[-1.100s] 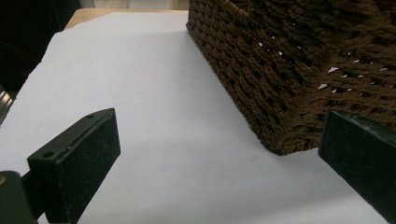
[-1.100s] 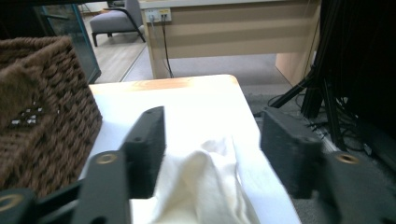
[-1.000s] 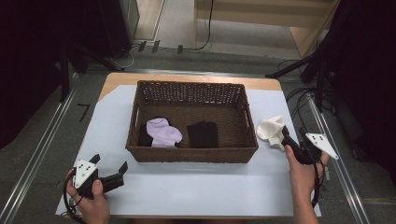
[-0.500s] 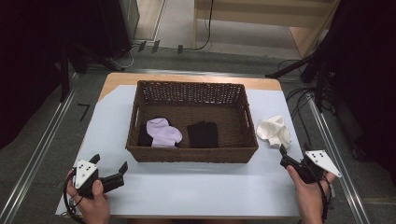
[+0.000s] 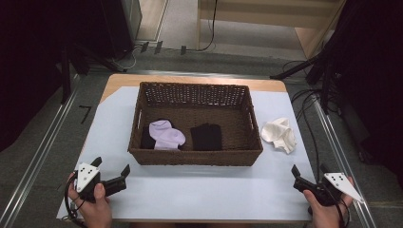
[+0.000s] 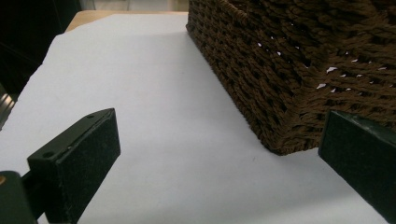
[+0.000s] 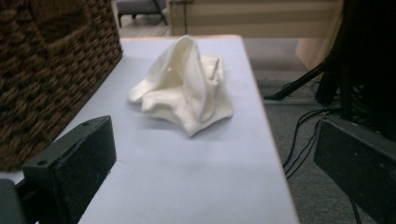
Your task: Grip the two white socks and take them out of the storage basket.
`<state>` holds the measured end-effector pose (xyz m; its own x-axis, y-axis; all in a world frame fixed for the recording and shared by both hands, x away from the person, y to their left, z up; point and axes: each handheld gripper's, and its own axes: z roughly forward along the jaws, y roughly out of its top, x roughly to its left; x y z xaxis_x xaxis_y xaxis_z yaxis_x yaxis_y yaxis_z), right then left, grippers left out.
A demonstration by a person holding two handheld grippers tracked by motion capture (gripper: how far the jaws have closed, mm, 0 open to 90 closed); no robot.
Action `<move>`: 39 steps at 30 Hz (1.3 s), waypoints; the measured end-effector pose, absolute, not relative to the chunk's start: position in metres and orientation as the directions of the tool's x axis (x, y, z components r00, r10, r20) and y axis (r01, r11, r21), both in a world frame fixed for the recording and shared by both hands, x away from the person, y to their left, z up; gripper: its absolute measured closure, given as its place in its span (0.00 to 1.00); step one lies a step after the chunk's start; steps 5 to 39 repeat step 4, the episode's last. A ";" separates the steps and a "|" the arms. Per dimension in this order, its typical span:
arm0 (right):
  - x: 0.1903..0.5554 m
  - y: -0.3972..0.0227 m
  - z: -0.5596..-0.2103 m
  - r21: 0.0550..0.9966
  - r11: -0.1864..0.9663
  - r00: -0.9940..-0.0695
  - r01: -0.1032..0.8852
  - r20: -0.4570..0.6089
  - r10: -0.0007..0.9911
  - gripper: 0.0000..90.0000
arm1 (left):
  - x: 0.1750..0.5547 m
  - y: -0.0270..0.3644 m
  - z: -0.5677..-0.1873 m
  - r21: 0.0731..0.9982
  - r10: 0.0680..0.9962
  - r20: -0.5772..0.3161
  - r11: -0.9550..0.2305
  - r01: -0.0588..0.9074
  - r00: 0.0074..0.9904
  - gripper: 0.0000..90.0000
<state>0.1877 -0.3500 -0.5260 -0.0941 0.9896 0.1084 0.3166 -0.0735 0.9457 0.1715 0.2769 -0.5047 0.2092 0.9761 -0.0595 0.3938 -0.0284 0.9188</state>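
The left gripper (image 5: 112, 173) is held low at the near left, gripped from below by the left hand (image 5: 90, 209), its jaws spread wide with nothing between them. The right gripper (image 5: 311, 172) is held at the near right by the right hand (image 5: 325, 213); its jaws have just been opened to their full spread, and nothing is held between them.

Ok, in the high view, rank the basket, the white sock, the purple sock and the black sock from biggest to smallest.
1. Wicker basket, by far the largest.
2. White sock, purple sock and black sock: they look about alike, crumpled or folded, so I won't rank them.
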 end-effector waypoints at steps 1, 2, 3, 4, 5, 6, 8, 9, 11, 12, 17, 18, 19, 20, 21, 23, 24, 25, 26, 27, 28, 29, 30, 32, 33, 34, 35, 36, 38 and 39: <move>0.186 -0.350 -0.526 0.948 -0.083 -0.087 0.307 0.115 0.990 0.00 | 0.171 0.277 -0.505 0.921 0.976 -0.058 -0.028 0.388 0.208 0.00; 0.185 -0.351 -0.525 0.950 -0.083 -0.093 0.301 0.116 0.989 0.00 | 0.171 0.277 -0.505 0.921 0.977 -0.056 -0.029 0.390 0.205 0.00; 0.185 -0.351 -0.526 0.950 -0.083 -0.091 0.302 0.115 0.989 0.00 | 0.171 0.277 -0.505 0.921 0.977 -0.056 -0.030 0.388 0.207 0.00; 0.185 -0.351 -0.526 0.950 -0.083 -0.091 0.302 0.115 0.989 0.00 | 0.171 0.277 -0.505 0.921 0.977 -0.056 -0.030 0.388 0.207 0.00; 0.185 -0.351 -0.526 0.950 -0.083 -0.091 0.302 0.115 0.989 0.00 | 0.171 0.277 -0.505 0.921 0.977 -0.056 -0.030 0.388 0.207 0.00; 0.185 -0.351 -0.526 0.950 -0.083 -0.091 0.302 0.115 0.989 0.00 | 0.171 0.277 -0.505 0.921 0.977 -0.056 -0.030 0.388 0.207 0.00; 0.185 -0.351 -0.526 0.950 -0.083 -0.091 0.302 0.115 0.989 0.00 | 0.171 0.277 -0.505 0.921 0.977 -0.056 -0.030 0.388 0.207 0.00; 0.185 -0.351 -0.526 0.950 -0.083 -0.091 0.302 0.115 0.989 0.00 | 0.171 0.277 -0.505 0.921 0.977 -0.056 -0.030 0.388 0.207 0.00; 0.185 -0.351 -0.526 0.950 -0.083 -0.091 0.302 0.115 0.989 0.00 | 0.171 0.277 -0.505 0.921 0.977 -0.056 -0.030 0.388 0.207 0.00; 0.185 -0.351 -0.526 0.950 -0.083 -0.091 0.302 0.115 0.989 0.00 | 0.171 0.277 -0.505 0.921 0.977 -0.056 -0.030 0.388 0.207 0.00; 0.185 -0.351 -0.526 0.950 -0.083 -0.091 0.302 0.115 0.989 0.00 | 0.171 0.277 -0.505 0.921 0.977 -0.056 -0.030 0.388 0.207 0.00; 0.185 -0.351 -0.526 0.950 -0.083 -0.091 0.302 0.115 0.989 0.00 | 0.171 0.277 -0.505 0.921 0.977 -0.056 -0.030 0.388 0.207 0.00; 0.185 -0.351 -0.526 0.950 -0.083 -0.091 0.302 0.115 0.989 0.00 | 0.171 0.277 -0.505 0.921 0.977 -0.056 -0.030 0.388 0.207 0.00; 0.185 -0.351 -0.526 0.950 -0.083 -0.091 0.302 0.115 0.989 0.00 | 0.171 0.277 -0.505 0.921 0.977 -0.056 -0.030 0.388 0.207 0.00; 0.185 -0.351 -0.526 0.950 -0.083 -0.091 0.302 0.115 0.989 0.00 | 0.171 0.277 -0.505 0.921 0.977 -0.056 -0.030 0.388 0.207 0.00; 0.185 -0.351 -0.526 0.950 -0.083 -0.091 0.302 0.115 0.989 0.00 | 0.171 0.277 -0.505 0.921 0.977 -0.056 -0.030 0.388 0.207 0.00; 0.185 -0.351 -0.526 0.950 -0.083 -0.091 0.302 0.115 0.989 0.00 | 0.171 0.277 -0.505 0.921 0.977 -0.056 -0.030 0.388 0.207 0.00; 0.185 -0.351 -0.526 0.950 -0.083 -0.091 0.302 0.115 0.989 0.00 | 0.171 0.277 -0.505 0.921 0.977 -0.056 -0.030 0.388 0.207 0.00; 0.185 -0.351 -0.526 0.950 -0.083 -0.091 0.302 0.115 0.989 0.00 | 0.171 0.277 -0.505 0.921 0.977 -0.056 -0.030 0.388 0.207 0.00; 0.185 -0.351 -0.526 0.950 -0.083 -0.091 0.302 0.115 0.989 0.00 | 0.171 0.277 -0.505 0.921 0.977 -0.056 -0.030 0.388 0.207 0.00; 0.185 -0.351 -0.526 0.950 -0.083 -0.091 0.302 0.115 0.989 0.00 | 0.171 0.277 -0.505 0.921 0.977 -0.056 -0.030 0.388 0.207 0.00; 0.185 -0.351 -0.526 0.950 -0.083 -0.091 0.302 0.115 0.989 0.00 | 0.171 0.277 -0.505 0.921 0.977 -0.056 -0.030 0.388 0.207 0.00; 0.185 -0.351 -0.526 0.950 -0.083 -0.091 0.302 0.115 0.989 0.00 | 0.171 0.277 -0.505 0.921 0.977 -0.056 -0.030 0.388 0.207 0.00; 0.185 -0.351 -0.526 0.950 -0.083 -0.091 0.302 0.115 0.989 0.00 | 0.171 0.277 -0.505 0.921 0.977 -0.056 -0.030 0.388 0.207 0.00; 0.185 -0.351 -0.526 0.950 -0.083 -0.091 0.302 0.115 0.989 0.00 | 0.171 0.277 -0.505 0.921 0.977 -0.056 -0.030 0.388 0.207 0.00; 0.185 -0.351 -0.526 0.950 -0.083 -0.091 0.302 0.115 0.989 0.00 | 0.171 0.277 -0.505 0.921 0.977 -0.056 -0.030 0.388 0.207 0.00; 0.185 -0.351 -0.526 0.950 -0.083 -0.091 0.302 0.115 0.989 0.00 | 0.171 0.277 -0.505 0.921 0.977 -0.056 -0.030 0.388 0.207 0.00; 0.185 -0.351 -0.526 0.950 -0.083 -0.091 0.302 0.115 0.989 0.00 | 0.171 0.277 -0.505 0.921 0.977 -0.056 -0.030 0.388 0.207 0.00; 0.185 -0.351 -0.526 0.950 -0.083 -0.091 0.302 0.115 0.989 0.00 | 0.171 0.277 -0.505 0.921 0.977 -0.056 -0.030 0.388 0.207 0.00; 0.185 -0.351 -0.526 0.950 -0.083 -0.091 0.302 0.115 0.989 0.00 | 0.171 0.277 -0.505 0.921 0.977 -0.056 -0.030 0.388 0.207 0.00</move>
